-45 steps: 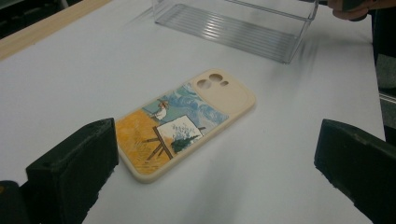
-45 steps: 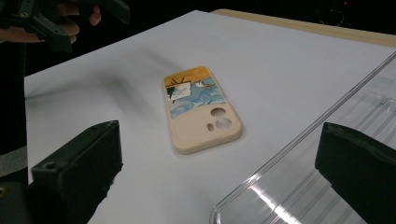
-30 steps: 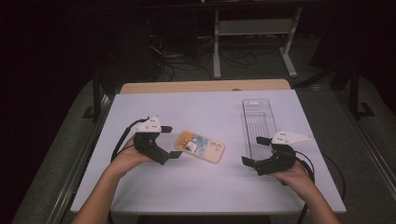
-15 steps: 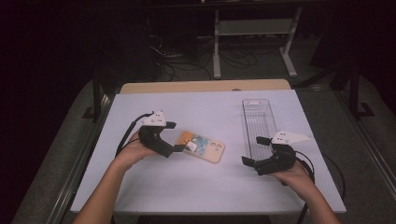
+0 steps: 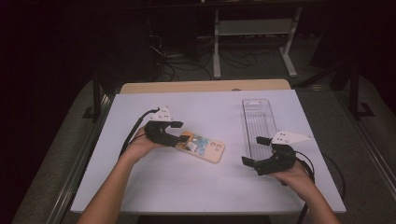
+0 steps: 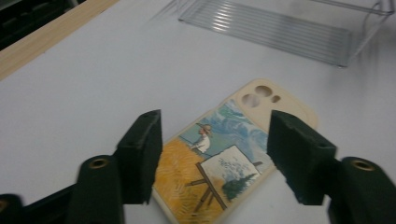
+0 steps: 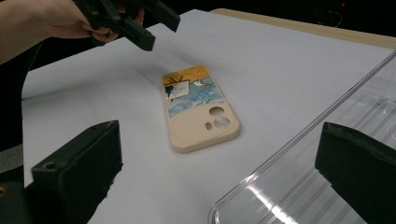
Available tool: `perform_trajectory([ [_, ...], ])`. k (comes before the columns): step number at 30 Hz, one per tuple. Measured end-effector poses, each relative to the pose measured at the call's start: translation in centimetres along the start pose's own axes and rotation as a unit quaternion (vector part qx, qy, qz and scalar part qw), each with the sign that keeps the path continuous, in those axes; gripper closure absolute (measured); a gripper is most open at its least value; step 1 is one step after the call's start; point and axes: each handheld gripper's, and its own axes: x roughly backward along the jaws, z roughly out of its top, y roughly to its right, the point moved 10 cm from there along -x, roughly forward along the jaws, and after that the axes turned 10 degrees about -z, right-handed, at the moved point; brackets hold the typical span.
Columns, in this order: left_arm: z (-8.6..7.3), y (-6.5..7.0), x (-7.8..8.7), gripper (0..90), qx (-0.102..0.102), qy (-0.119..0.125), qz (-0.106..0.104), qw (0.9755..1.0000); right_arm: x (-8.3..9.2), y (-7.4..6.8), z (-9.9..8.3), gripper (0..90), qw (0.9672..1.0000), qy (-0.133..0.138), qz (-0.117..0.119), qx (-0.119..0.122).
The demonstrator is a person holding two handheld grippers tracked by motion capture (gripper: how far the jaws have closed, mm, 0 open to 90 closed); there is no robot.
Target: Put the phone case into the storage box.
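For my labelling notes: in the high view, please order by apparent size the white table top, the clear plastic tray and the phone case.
1. White table top, clearly the largest.
2. Clear plastic tray, long and narrow.
3. Phone case, smallest; the left gripper covers one end, so its full length is unsure.

Phone case (image 6: pixel 224 158): lower end cut off by bottom frame edge in the left gripper view. Clear tray (image 7: pixel 327 177): cut off at lower right in the right gripper view, far end blurred.
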Motion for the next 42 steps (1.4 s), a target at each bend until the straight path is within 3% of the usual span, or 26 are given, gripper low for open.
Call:
perform_trajectory([
  [6, -0.2, -1.6, -1.4, 55.6, 0.022, -0.011, 0.021, 0.9995, 0.0, 0.0, 0.0, 0.3, 1.0000, 0.000, 0.000, 0.001],
  [14, -0.9, -3.6, -2.8, 75.4, 0.030, -0.051, 0.034, 0.9977, 0.0, 0.0, -0.1, 0.3, 1.0000, -0.001, -0.001, 0.002],
  [20, -1.6, -5.0, -3.8, 89.5, 0.051, -0.056, 0.040, 0.9963, 0.0, 0.0, 0.0, 0.4, 1.0000, -0.001, 0.000, 0.002],
  [30, -3.0, -6.5, -5.2, 89.8, 0.080, -0.067, 0.053, 0.9931, 0.1, 0.0, -0.1, 0.4, 1.0000, -0.001, 0.001, 0.001],
  [34, -3.1, -6.5, -5.3, 89.8, 0.083, -0.062, 0.051, 0.9933, 0.1, 0.0, -0.1, 0.4, 1.0000, -0.001, 0.000, 0.002],
  [38, -3.3, -6.6, -5.0, 89.9, 0.078, -0.074, 0.049, 0.9931, 0.1, 0.0, -0.1, 0.4, 1.0000, -0.001, 0.000, 0.001],
  [42, -3.4, -6.2, -4.9, 90.0, 0.091, -0.071, 0.043, 0.9924, 0.1, 0.0, -0.1, 0.4, 1.0000, -0.001, 0.000, 0.001],
])
